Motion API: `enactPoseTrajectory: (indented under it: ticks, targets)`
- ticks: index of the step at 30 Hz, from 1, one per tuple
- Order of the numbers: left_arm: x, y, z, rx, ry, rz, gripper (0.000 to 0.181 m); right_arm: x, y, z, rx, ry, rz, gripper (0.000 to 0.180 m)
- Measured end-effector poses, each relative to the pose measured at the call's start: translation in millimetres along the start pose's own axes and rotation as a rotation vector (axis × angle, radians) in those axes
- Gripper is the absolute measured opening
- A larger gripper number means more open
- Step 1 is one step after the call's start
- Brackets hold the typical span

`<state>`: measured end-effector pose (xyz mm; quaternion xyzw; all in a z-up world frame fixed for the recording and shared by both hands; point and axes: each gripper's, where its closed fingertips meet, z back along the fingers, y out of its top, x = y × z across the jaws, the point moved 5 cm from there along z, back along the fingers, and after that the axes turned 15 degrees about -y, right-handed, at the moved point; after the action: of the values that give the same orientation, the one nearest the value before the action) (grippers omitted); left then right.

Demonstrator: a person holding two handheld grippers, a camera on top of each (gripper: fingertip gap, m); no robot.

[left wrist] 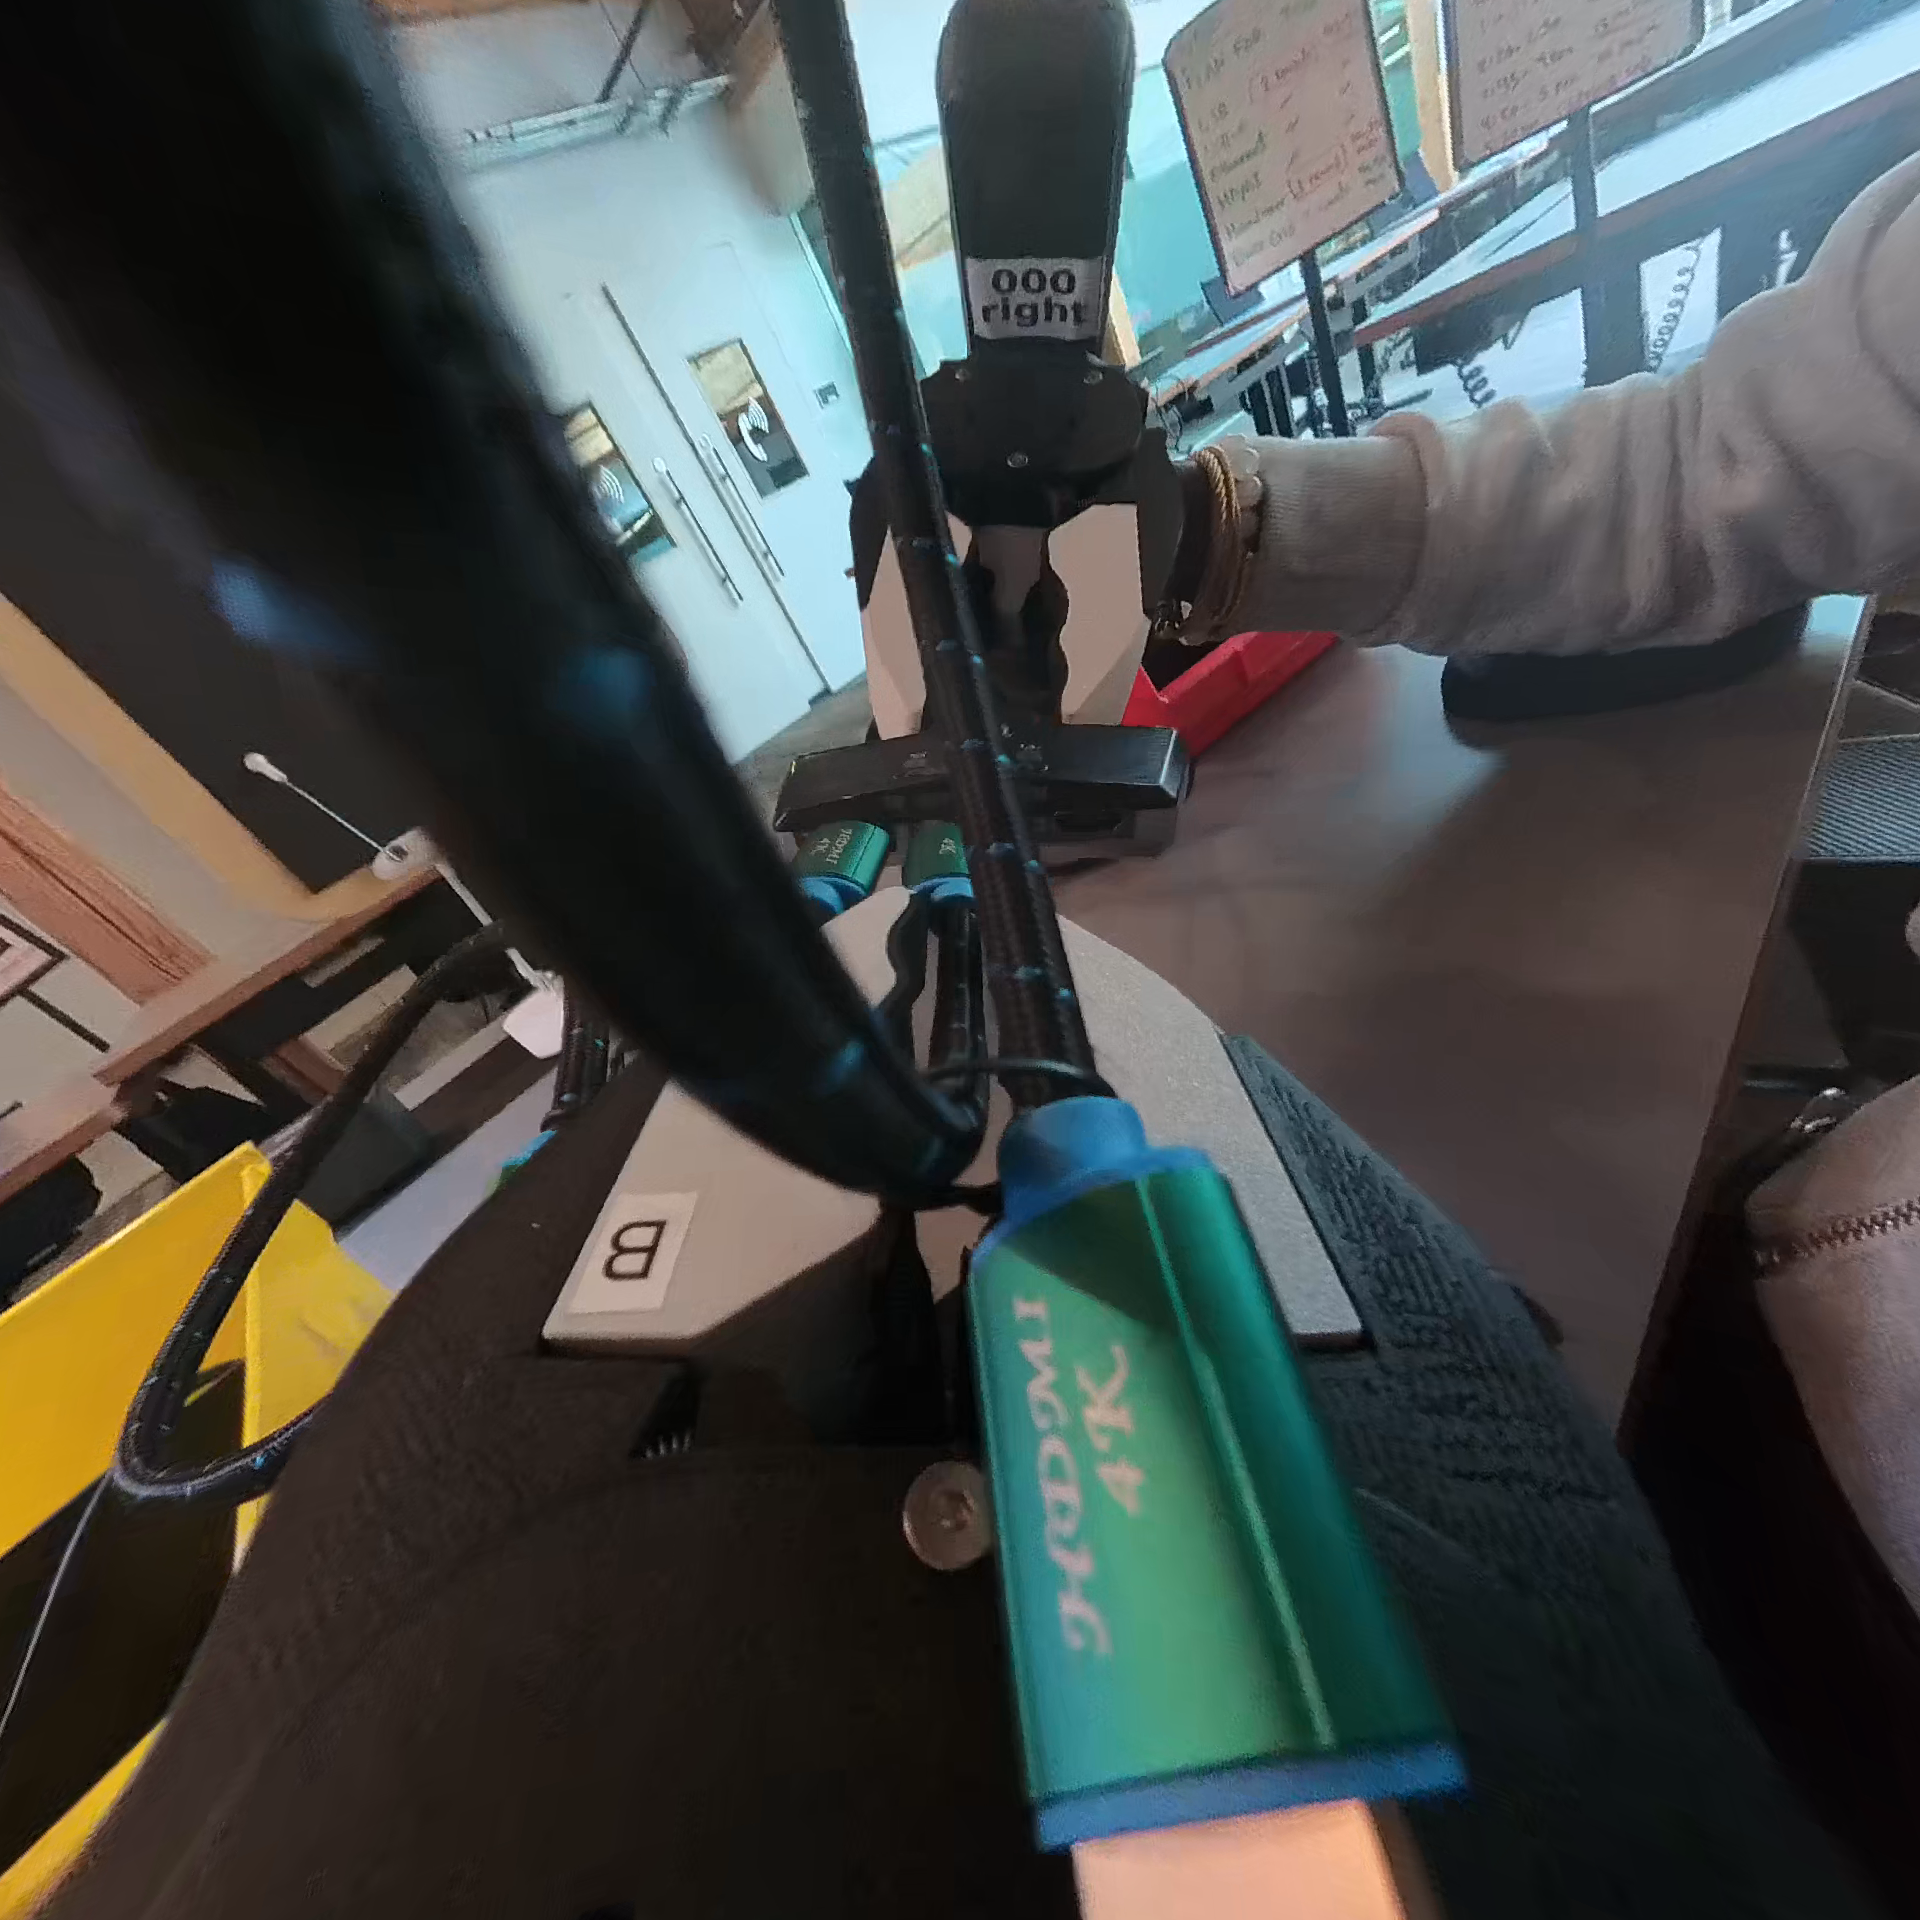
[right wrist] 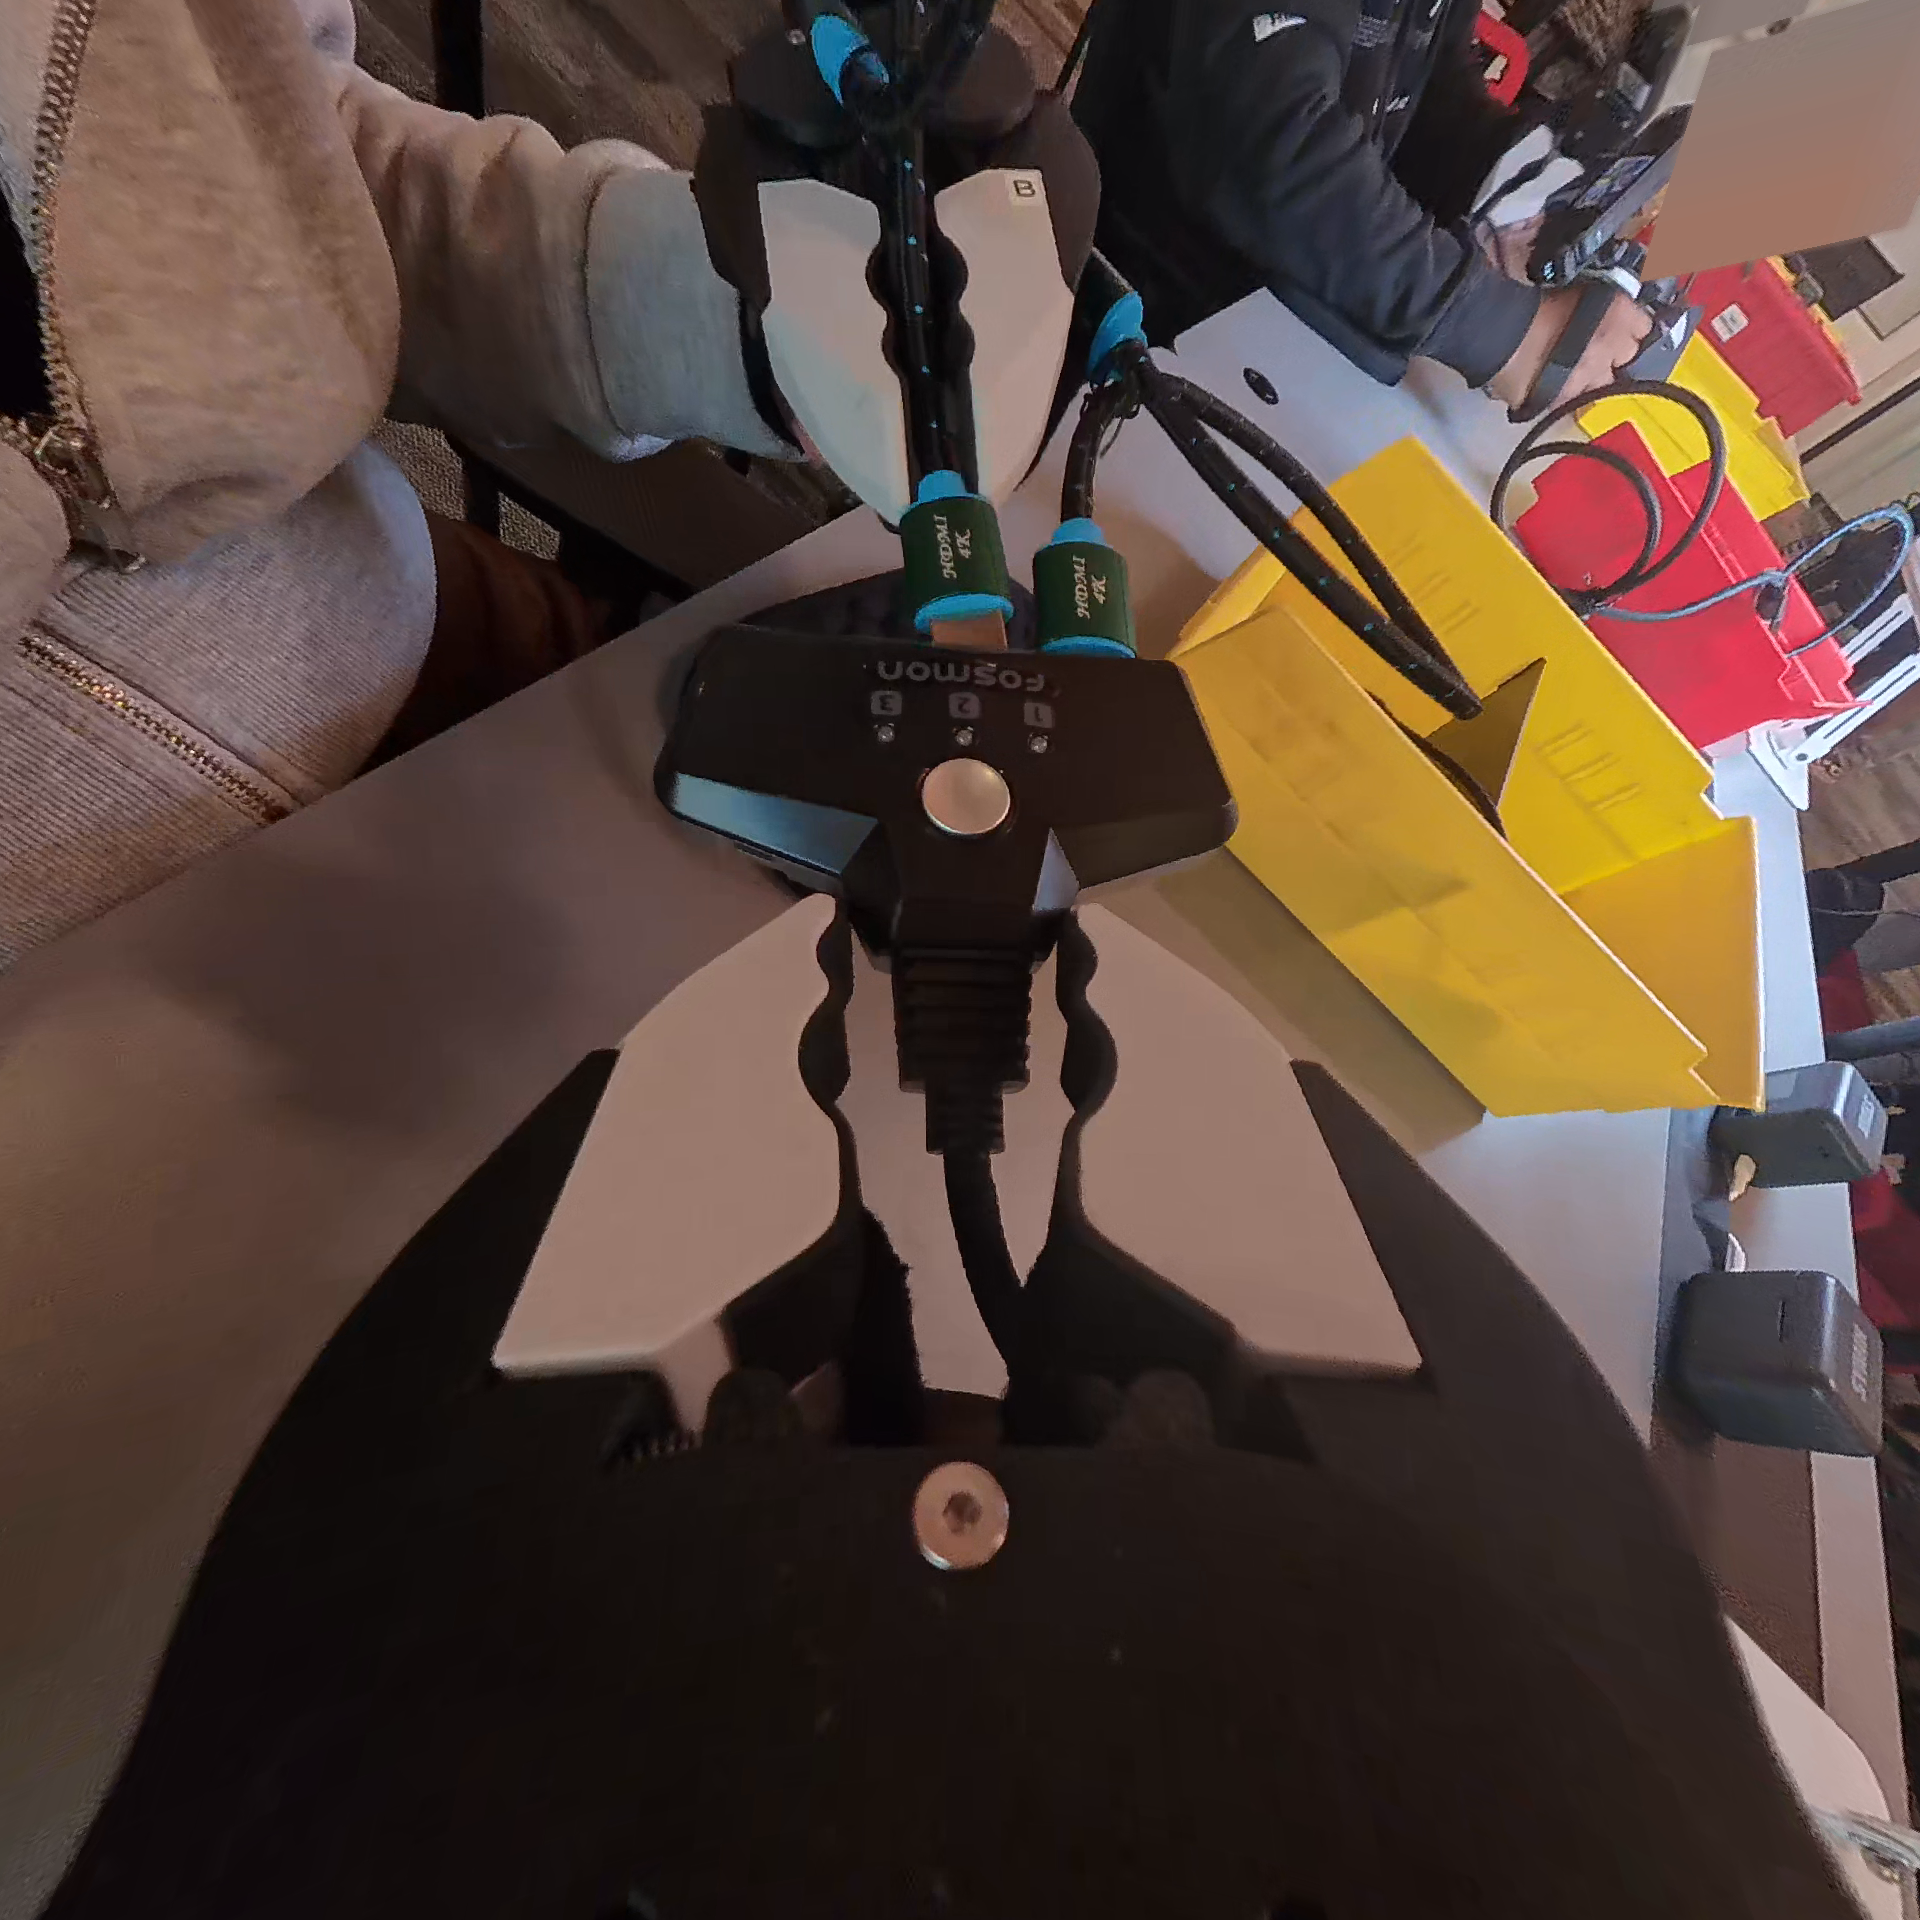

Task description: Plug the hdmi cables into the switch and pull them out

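The black HDMI switch (right wrist: pixel 956 748) lies on the table (right wrist: pixel 312 1039). My right gripper (right wrist: pixel 956 925) is shut on the switch's neck, above its black pigtail cable (right wrist: pixel 971 1174). One green HDMI plug (right wrist: pixel 1081 603) sits fully in a port. A second green plug (right wrist: pixel 951 561) is partly in the adjoining port, with its metal tip showing. My left gripper (right wrist: pixel 920 468) is shut on that plug's braided cable (right wrist: pixel 920 312) just behind it. In the left wrist view, my left gripper (left wrist: pixel 951 935) faces the switch (left wrist: pixel 1101 764) and the right gripper (left wrist: pixel 1023 665). A loose green plug (left wrist: pixel 1174 1455) hangs close to the camera.
A yellow bin (right wrist: pixel 1455 831) stands right beside the switch, with braided cables (right wrist: pixel 1320 561) running into it. Red bins (right wrist: pixel 1662 582) and black adapters (right wrist: pixel 1766 1361) lie farther right. Another person (right wrist: pixel 1299 156) works across the table. A sleeved arm (left wrist: pixel 1558 520) reaches over the table (left wrist: pixel 1455 935).
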<state>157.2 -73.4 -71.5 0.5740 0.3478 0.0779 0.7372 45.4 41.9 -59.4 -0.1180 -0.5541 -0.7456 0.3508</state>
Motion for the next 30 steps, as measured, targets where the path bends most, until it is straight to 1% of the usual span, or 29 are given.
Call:
enactPoseTrajectory:
  ticks: [1,2,4,5,6,9,15,17,20,23,26,30]
  targets:
    - [0,1,1,0.013,-0.001,-0.01,0.08,0,1,0,0.006,0.0,0.004,0.038]
    - [0,1,1,0.029,-0.005,-0.005,0.085,-1,2,0,0.01,-0.004,0.01,0.038]
    - [-1,-1,2,0.056,-0.019,0.033,0.081,-1,4,0,0.011,-0.016,0.026,0.038]
    - [-1,-2,2,0.065,-0.029,0.054,0.086,-1,4,0,0.01,-0.022,0.036,0.038]
    - [-1,-3,3,0.073,-0.034,0.076,0.01,-1,5,0,0.007,-0.03,0.046,0.038]
    - [-2,-2,3,0.102,-0.046,0.126,0.01,-1,7,1,0.015,-0.045,0.063,0.038]
    - [0,-2,8,0.2,-0.102,0.149,0.011,-3,17,3,0.036,-0.048,0.082,0.038]
    - [3,-3,3,0.203,-0.12,0.138,0.01,-7,18,1,0.032,-0.028,0.082,0.038]
    - [1,-5,3,0.152,-0.087,0.111,0.008,-7,18,0,0.002,-0.047,0.095,0.038]
    - [2,0,5,0.177,-0.083,0.086,0.009,-6,23,2,0.029,-0.043,0.074,0.038]
    - [2,-1,4,0.222,-0.093,0.117,0.009,-6,25,3,0.022,-0.044,0.065,0.038]
    - [1,-2,3,0.216,-0.086,0.116,0.01,-5,25,4,0.0,-0.056,0.078,0.038]
